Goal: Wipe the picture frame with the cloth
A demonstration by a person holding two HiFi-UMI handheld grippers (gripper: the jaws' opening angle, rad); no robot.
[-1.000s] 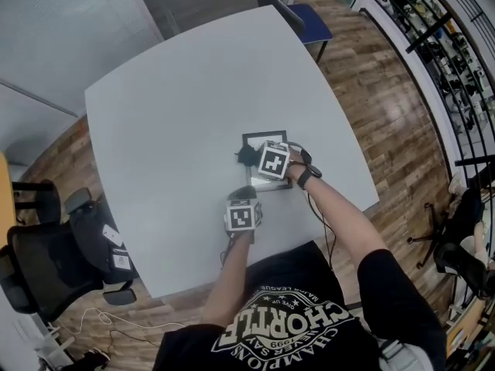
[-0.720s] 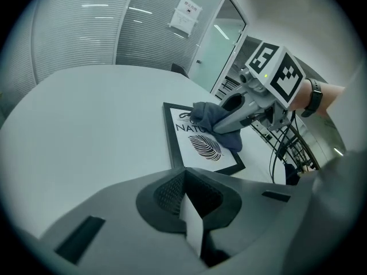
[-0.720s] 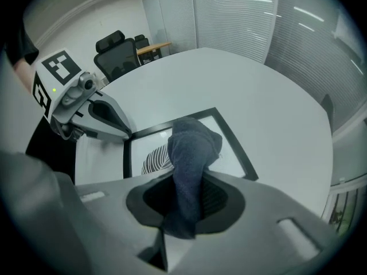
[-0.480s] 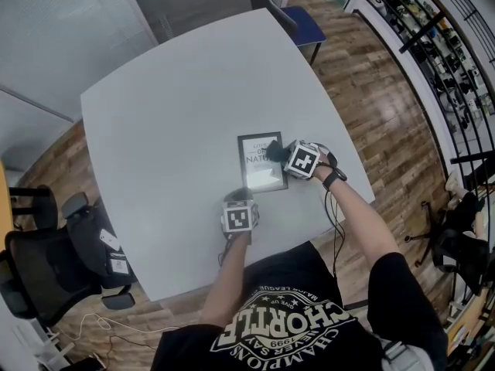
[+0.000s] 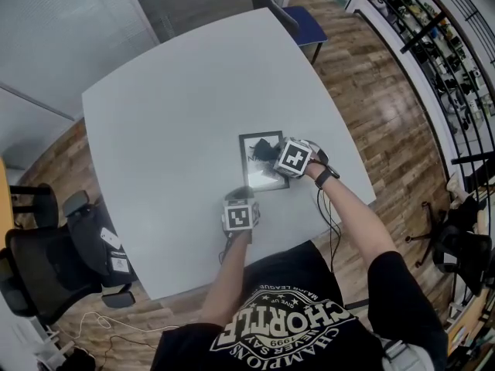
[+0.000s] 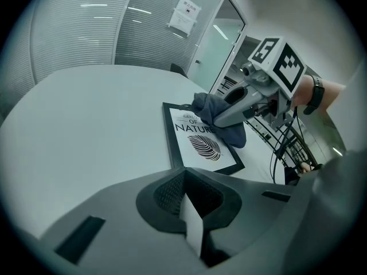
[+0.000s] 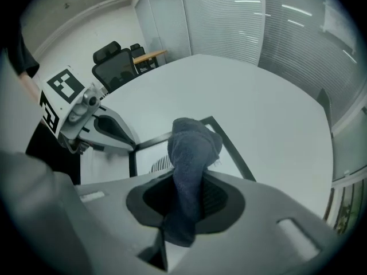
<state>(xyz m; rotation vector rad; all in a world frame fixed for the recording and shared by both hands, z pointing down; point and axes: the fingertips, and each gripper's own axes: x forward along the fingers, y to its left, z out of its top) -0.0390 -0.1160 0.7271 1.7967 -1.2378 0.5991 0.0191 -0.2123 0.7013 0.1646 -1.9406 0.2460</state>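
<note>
Sliding back from the right edge of the picture frame [image 6: 200, 146] toward its middle over the last half second, the right gripper [image 5: 271, 152] now drags the cloth [image 7: 194, 145] across the upper part of the glass.

Under the frame lies the pale desk [image 5: 170, 122], bare on every side of it. The frame sits flat near the desk's front right edge, close to the person, so both grippers reach it without stretching. Well to the left of the frame, off the desk, stand black office chairs [image 5: 35, 261]. A blue chair [image 5: 305, 18] is tucked in far beyond the frame, and storage racks [image 5: 433, 29] line the wall to its right. None of these intrudes on the wiping path.

The left gripper [image 5: 243, 195] sits at the frame's near left corner, its jaws pressed together with nothing between them. It is probably placed there to brace the frame against the sideways strokes, though actual contact cannot be confirmed.

The right gripper's jaws pinch the dark blue cloth near its middle, leaving a bunched end hanging forward onto the print. That loose end is what does the rubbing, while the hard jaws seem to stay off the glass. A cable [image 5: 329, 219] trails from that gripper back along the forearm, on the near side of the frame and clear of it.
</note>
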